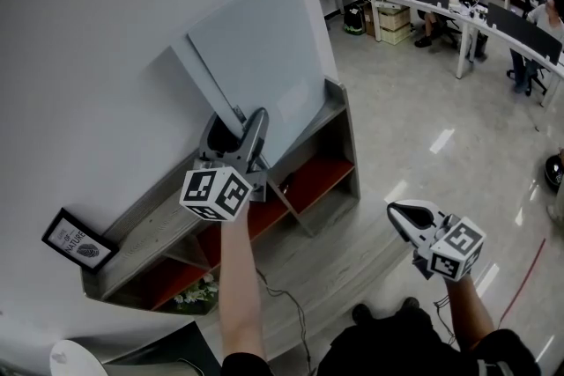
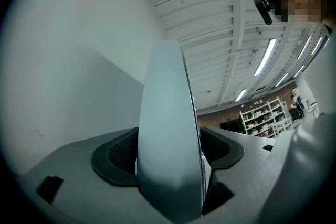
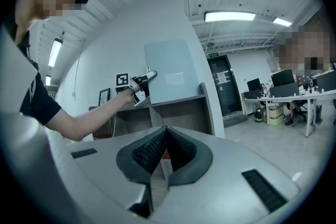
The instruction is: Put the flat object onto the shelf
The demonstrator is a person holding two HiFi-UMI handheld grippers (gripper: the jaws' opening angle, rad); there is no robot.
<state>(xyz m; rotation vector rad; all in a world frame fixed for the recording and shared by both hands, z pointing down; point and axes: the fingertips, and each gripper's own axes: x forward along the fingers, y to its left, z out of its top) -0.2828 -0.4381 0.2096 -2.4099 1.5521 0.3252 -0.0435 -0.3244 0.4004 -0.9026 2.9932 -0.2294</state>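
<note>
Now my left gripper (image 1: pixel 240 128) has its jaws apart round the flat panel (image 1: pixel 264 57), which stands on edge atop the shelf (image 1: pixel 150 224), its lower corner hidden behind them. My right gripper (image 1: pixel 401 209), jaws together and empty, hangs well off the shelf

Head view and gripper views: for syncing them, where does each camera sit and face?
Head view: on the head, steeply down on shelf, panel, forearms, left gripper, right gripper.
Left gripper view: on that gripper, facing up along the panel between its jaws; ceiling beyond.
Right gripper view: on that gripper, closed jaws, facing the shelf; left forearm shows.
Shared: head and right gripper views show the left gripper at the panel.
</note>
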